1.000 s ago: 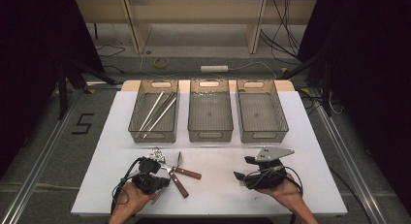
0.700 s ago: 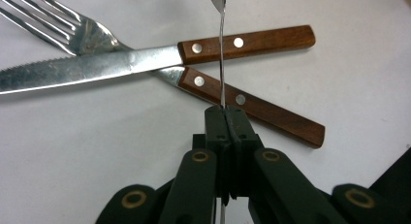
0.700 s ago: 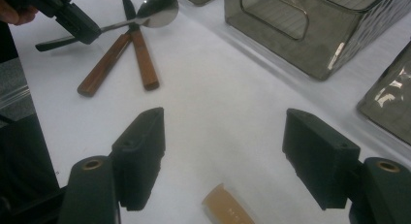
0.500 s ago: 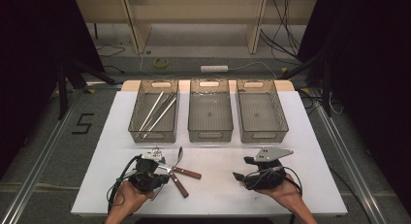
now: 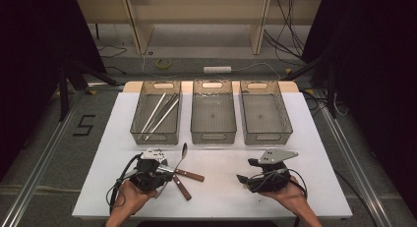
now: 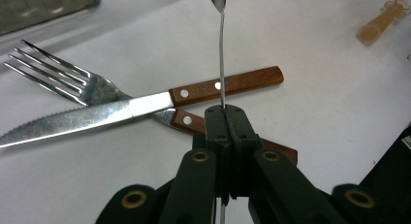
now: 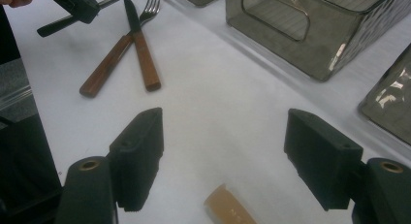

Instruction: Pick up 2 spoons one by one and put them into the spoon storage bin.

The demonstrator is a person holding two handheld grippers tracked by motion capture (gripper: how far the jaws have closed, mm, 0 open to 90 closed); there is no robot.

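1. Two tools work at the white counter. The left tool has its black jaws pressed together on the thin steel handle of a spoon, which slants up off the counter with its oval bowl toward the trays.
2. Just beside it, a serrated steak knife and a four-tined fork, both with riveted brown wooden handles, lie crossed on the counter, the knife on top.
3. Farther back stand three smoky translucent plastic trays: the left tray holds long slim metal utensils, the middle tray and right tray show bare ribbed floors.
4. The right tool rests on the counter well apart from the cutlery, its blocky jaws spread wide with nothing between them.
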